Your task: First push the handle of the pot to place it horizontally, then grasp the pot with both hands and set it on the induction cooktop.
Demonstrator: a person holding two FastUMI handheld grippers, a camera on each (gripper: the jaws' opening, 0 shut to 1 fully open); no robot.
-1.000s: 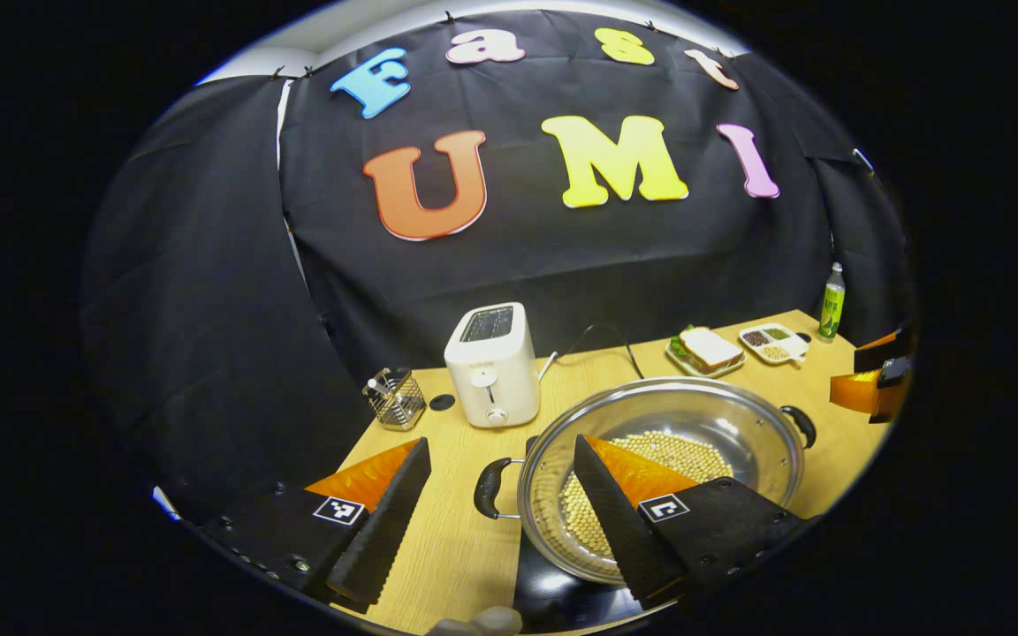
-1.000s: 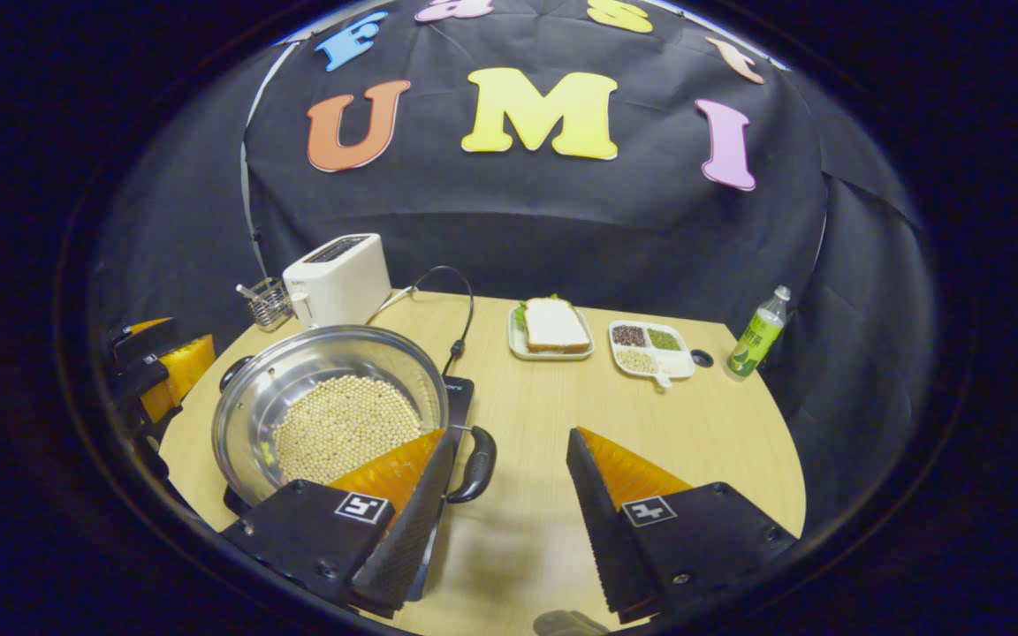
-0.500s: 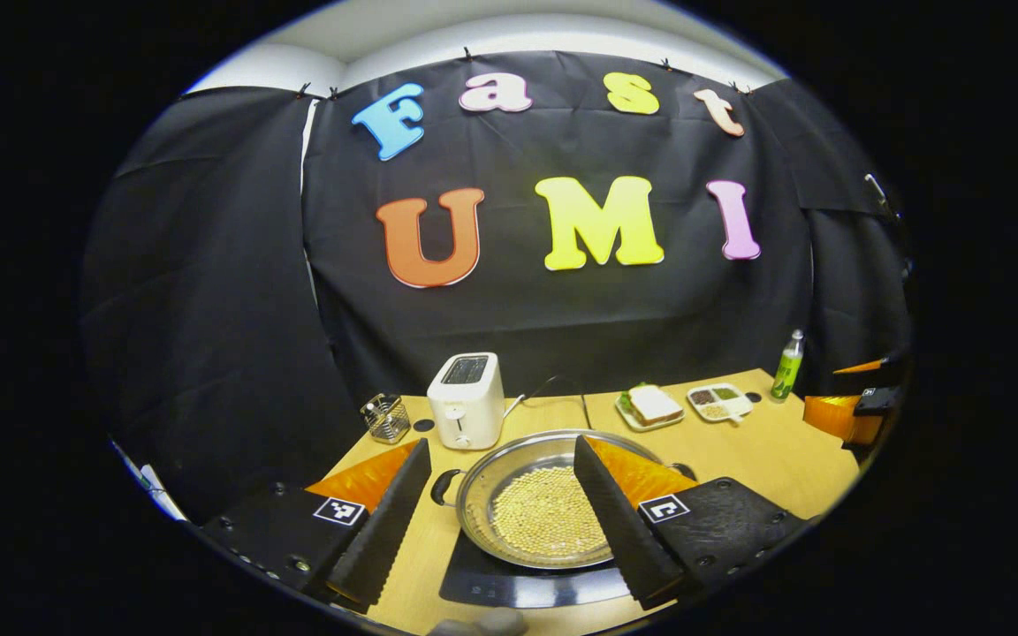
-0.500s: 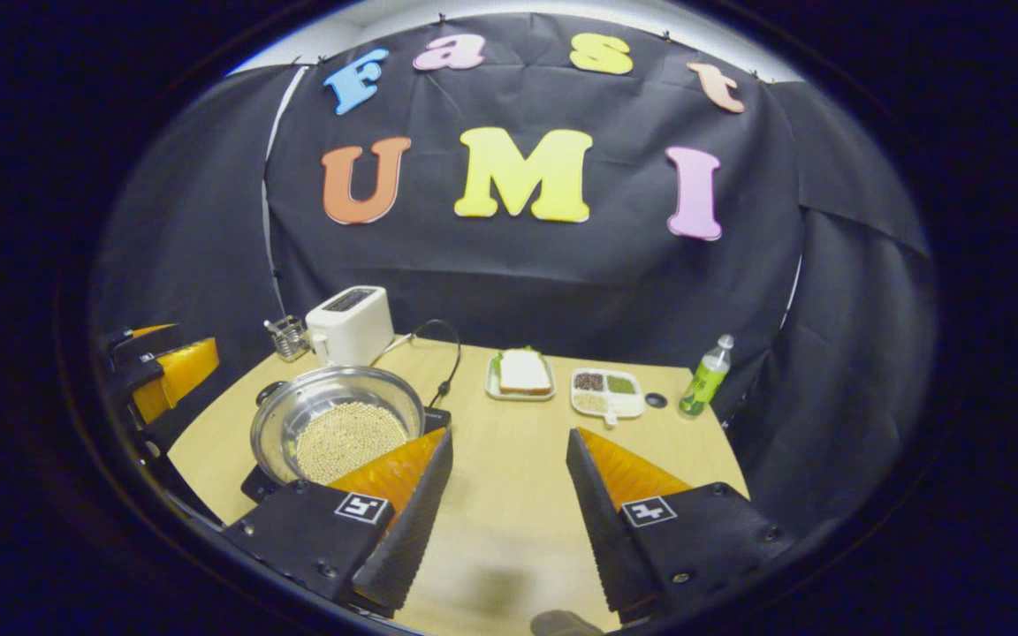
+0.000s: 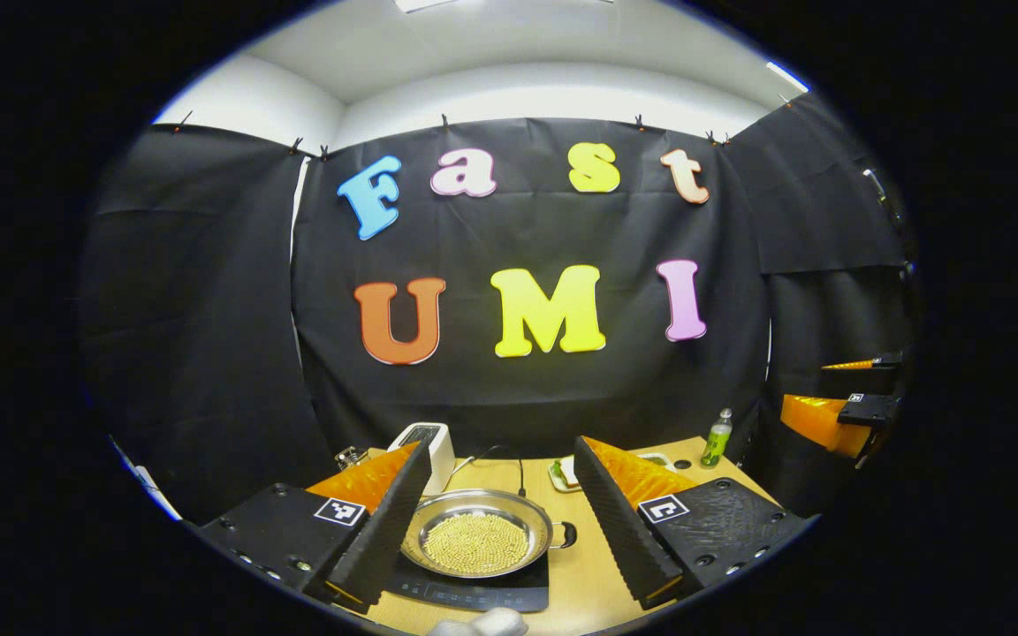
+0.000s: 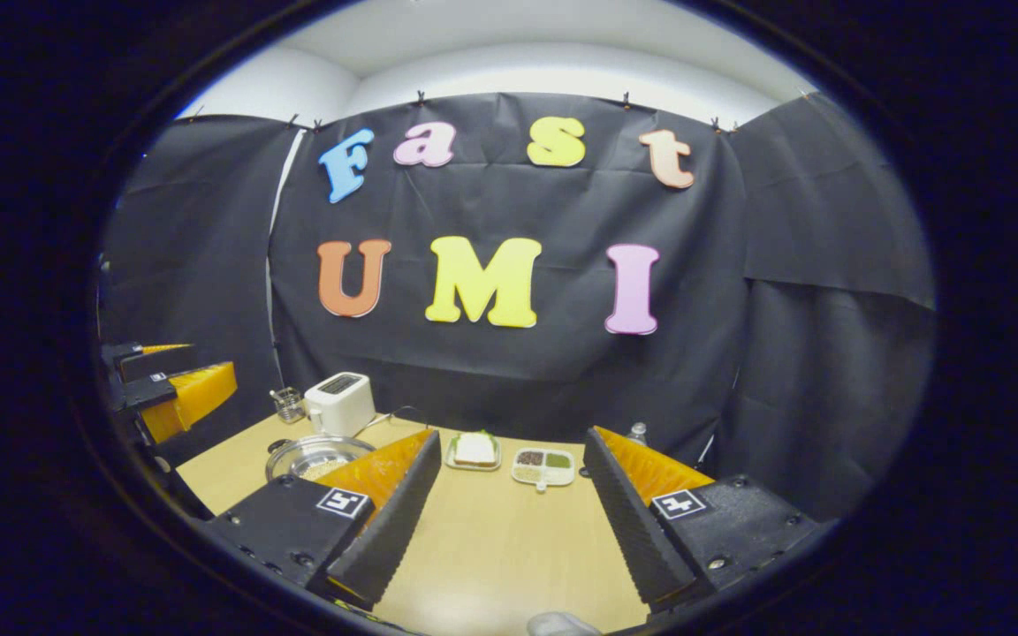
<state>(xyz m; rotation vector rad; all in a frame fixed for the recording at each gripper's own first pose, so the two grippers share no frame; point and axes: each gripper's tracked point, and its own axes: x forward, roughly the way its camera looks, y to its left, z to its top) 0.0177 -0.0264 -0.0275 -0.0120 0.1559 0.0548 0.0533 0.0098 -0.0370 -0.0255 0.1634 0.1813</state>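
Note:
A steel pot [image 5: 478,541] holding pale beans sits on the black induction cooktop [image 5: 474,590], with one black handle [image 5: 567,533] showing on its right side. My left gripper [image 5: 502,449] is open, raised well back from the pot, with nothing between its fingers. In the right gripper view the pot [image 6: 306,457] is small and far off at the left, partly behind my finger. My right gripper [image 6: 512,435] is open over the wooden table [image 6: 491,548]. Each gripper also shows at the edge of the other's view: right gripper [image 5: 836,413], left gripper [image 6: 178,389].
A white toaster [image 6: 339,404] and a wire utensil holder [image 6: 288,405] stand at the back left. A plate with a sandwich [image 6: 474,450] and a sectioned dish [image 6: 544,468] lie mid-table. A green bottle [image 5: 718,437] stands at the back right.
Both grippers have drawn back and up, away from the pot, so it looks much smaller. The pot stays on the cooktop. Both grippers stay open.

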